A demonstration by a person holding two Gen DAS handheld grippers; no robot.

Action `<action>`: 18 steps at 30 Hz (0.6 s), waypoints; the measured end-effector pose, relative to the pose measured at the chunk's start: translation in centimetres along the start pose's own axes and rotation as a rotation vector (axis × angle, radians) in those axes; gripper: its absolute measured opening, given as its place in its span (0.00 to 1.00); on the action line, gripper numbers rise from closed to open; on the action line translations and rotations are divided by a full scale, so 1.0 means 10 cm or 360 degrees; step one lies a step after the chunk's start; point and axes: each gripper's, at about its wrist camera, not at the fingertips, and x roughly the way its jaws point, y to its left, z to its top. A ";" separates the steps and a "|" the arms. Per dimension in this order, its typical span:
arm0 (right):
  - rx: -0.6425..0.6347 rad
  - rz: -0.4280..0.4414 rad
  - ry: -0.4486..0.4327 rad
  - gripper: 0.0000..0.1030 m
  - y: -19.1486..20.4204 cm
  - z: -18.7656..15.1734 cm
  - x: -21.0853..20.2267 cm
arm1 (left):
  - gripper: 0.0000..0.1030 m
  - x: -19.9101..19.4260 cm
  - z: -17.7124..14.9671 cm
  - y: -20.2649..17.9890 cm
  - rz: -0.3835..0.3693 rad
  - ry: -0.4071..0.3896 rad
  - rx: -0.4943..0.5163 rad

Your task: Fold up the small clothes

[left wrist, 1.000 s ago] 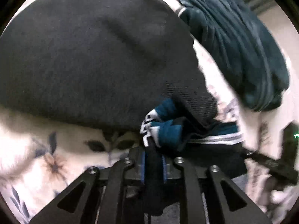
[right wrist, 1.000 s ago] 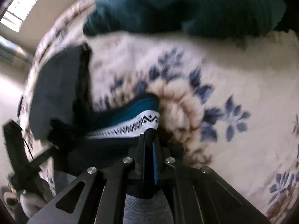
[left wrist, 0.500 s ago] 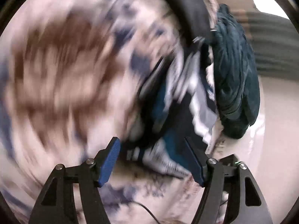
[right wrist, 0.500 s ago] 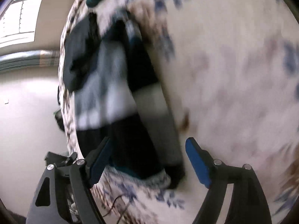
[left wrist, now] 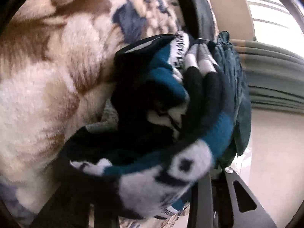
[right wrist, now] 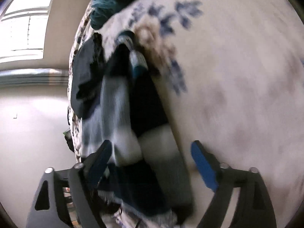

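Observation:
A small knitted garment [left wrist: 171,114] in teal, black, white and grey lies bunched on the floral blanket [left wrist: 47,95]. In the left wrist view it fills the middle and covers my left gripper's fingers; only the right arm of the frame [left wrist: 237,195] shows. In the right wrist view the same garment [right wrist: 144,117] lies in a long strip between the blue pads [right wrist: 203,165] of my right gripper [right wrist: 150,159], which is open and straddles its near end.
A dark teal garment [left wrist: 237,76] lies heaped beyond the knit, also in the right wrist view [right wrist: 106,1]. A dark grey garment [right wrist: 85,79] lies at the blanket's left edge. Pale floor [right wrist: 32,129] and a window [right wrist: 24,24] are beyond the edge.
One second ago both grippers were shut on the knit's corners. Both opened half a second ago. The left gripper has since moved in close, and the knit now covers its fingers.

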 end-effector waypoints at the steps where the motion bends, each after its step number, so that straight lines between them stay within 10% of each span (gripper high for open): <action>1: 0.0001 0.0015 0.0024 0.87 0.01 0.14 0.09 | 0.28 -0.01 0.01 -0.01 0.0005 0.0009 0.0018; 5: 0.0014 0.0083 0.0090 0.84 0.09 0.52 0.44 | 0.27 -0.10 0.12 -0.07 0.0036 0.0044 0.0082; 7: -0.0045 0.0060 0.0098 0.26 0.22 0.57 0.57 | 0.26 -0.15 0.19 -0.14 0.0040 0.0063 0.0114; 13: 0.0002 0.0039 0.0013 0.21 0.34 0.12 0.40 | 0.25 -0.37 0.40 -0.28 0.0000 0.0119 0.0218; 18: 0.0198 0.0091 0.0010 0.20 0.37 -1.15 0.09 | 0.30 -0.75 0.94 -0.26 0.0078 0.0295 0.0421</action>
